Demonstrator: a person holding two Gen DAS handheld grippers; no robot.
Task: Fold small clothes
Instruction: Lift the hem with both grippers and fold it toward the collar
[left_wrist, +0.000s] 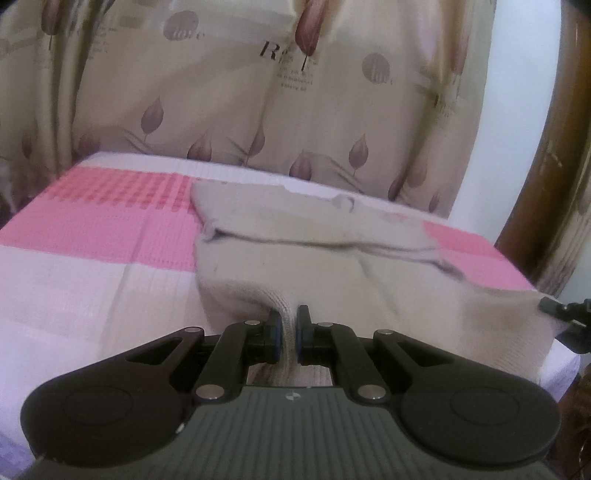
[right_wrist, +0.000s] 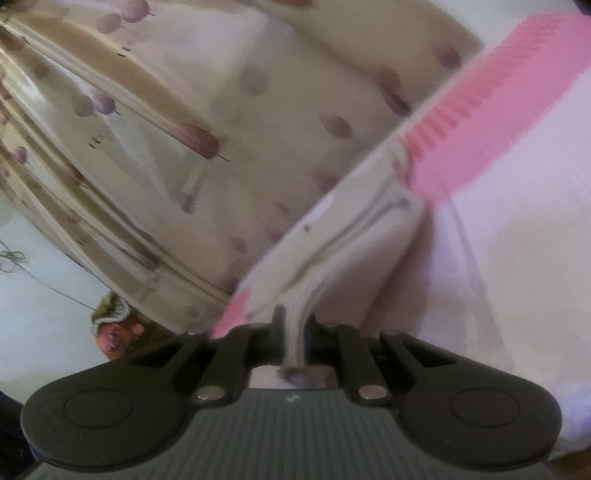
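Note:
A small beige knit garment (left_wrist: 295, 236) lies spread on a pink and white checked bed cover (left_wrist: 92, 236). Its near hem is pinched and lifted by my left gripper (left_wrist: 289, 325), which is shut on the knit fabric. The tips of the other gripper (left_wrist: 557, 310) show at the right edge of the left wrist view, at the garment's near right corner. In the tilted, blurred right wrist view the right gripper (right_wrist: 293, 325) is shut on an edge of the beige garment (right_wrist: 343, 229), whose cloth runs up and away from the jaws.
A beige curtain (left_wrist: 295, 92) with leaf prints hangs close behind the bed. A dark wooden frame (left_wrist: 554, 147) stands at the right against a white wall. The bed cover (right_wrist: 517, 221) fills the right side of the right wrist view; a pile of coloured cloth (right_wrist: 114, 325) sits low at the left.

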